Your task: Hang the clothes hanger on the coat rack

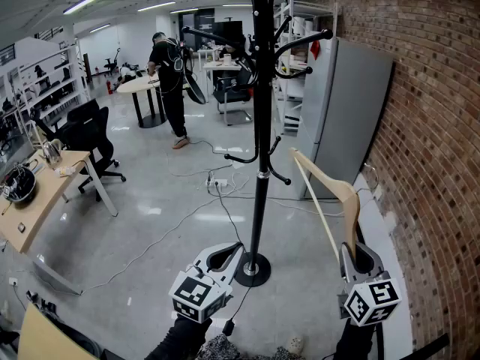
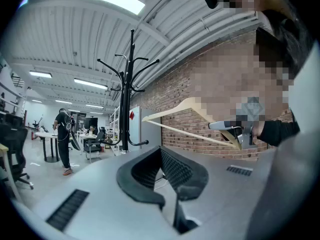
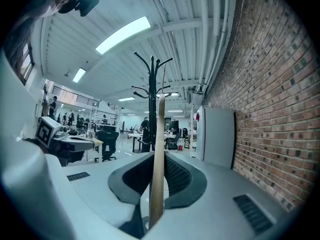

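Observation:
The black coat rack (image 1: 262,126) stands straight ahead on a round base, its curved hooks high up and two short pegs at mid-height; I also see the coat rack (image 2: 131,84) in the left gripper view and the coat rack (image 3: 152,94) in the right gripper view. A pale wooden hanger (image 1: 331,193) is held tilted to the right of the pole and clear of it. My right gripper (image 1: 352,250) is shut on its lower end. In the right gripper view the hanger (image 3: 160,129) rises edge-on between the jaws. My left gripper (image 1: 237,246) hangs low beside the rack's base, shut and empty.
A grey cabinet (image 1: 341,118) stands against the brick wall (image 1: 435,163) on the right. Cables and a power strip (image 1: 217,182) lie on the floor behind the rack. A desk (image 1: 37,193) and an office chair (image 1: 90,137) are at left. A person (image 1: 171,81) stands far back.

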